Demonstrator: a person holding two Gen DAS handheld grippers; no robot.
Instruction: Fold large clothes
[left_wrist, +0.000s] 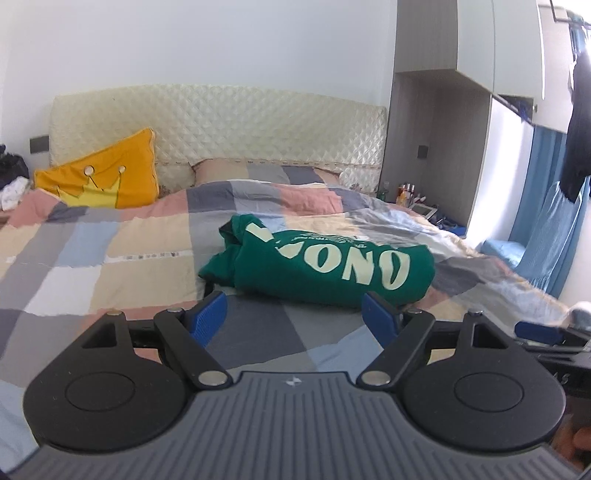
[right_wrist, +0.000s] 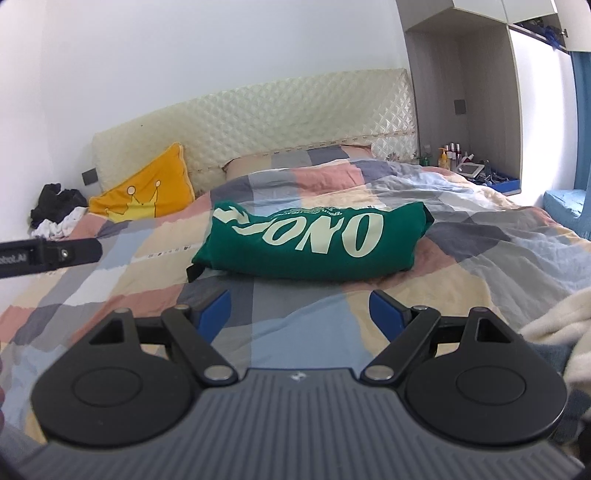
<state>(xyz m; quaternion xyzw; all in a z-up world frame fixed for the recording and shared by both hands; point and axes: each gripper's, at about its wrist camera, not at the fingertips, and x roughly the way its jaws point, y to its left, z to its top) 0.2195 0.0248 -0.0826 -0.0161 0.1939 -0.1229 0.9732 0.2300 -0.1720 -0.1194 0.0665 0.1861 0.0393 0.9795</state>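
A green garment (left_wrist: 325, 266), folded into a thick bundle, lies near the middle of a bed covered with a patchwork quilt (left_wrist: 110, 258) of pink, grey, blue and cream squares. The left gripper (left_wrist: 294, 317) hangs just short of the bundle's near edge with its blue pads spread wide and nothing between them. The right gripper (right_wrist: 300, 312) is likewise released, its jaws apart over bare quilt, a little back from the garment.

A broad stretch of quilt lies open on the left of the bundle, and a narrower stretch on its right reaches the bed's right edge, beyond which stand a bedside shelf with bottles (right_wrist: 452, 153) and a blue curtain (left_wrist: 546, 229). Behind the garment the quilt runs up to a pillow and a cream quilted headboard (left_wrist: 221, 122); an orange cushion with a yellow crown (left_wrist: 107, 177) leans at the head's left corner. A heap of dark and white clothes (right_wrist: 59, 214) sits off the bed's left side. Something cream and fleecy (right_wrist: 554, 317) shows at the right wrist view's right edge.

The garment carries large cream letters, upside down in both views, reading "ONO" with a further letter partly folded under; a line of small print above them is too blurred to read. In the right wrist view the left gripper's side shows white lettering, perhaps "robot.AI", cut off by the frame.
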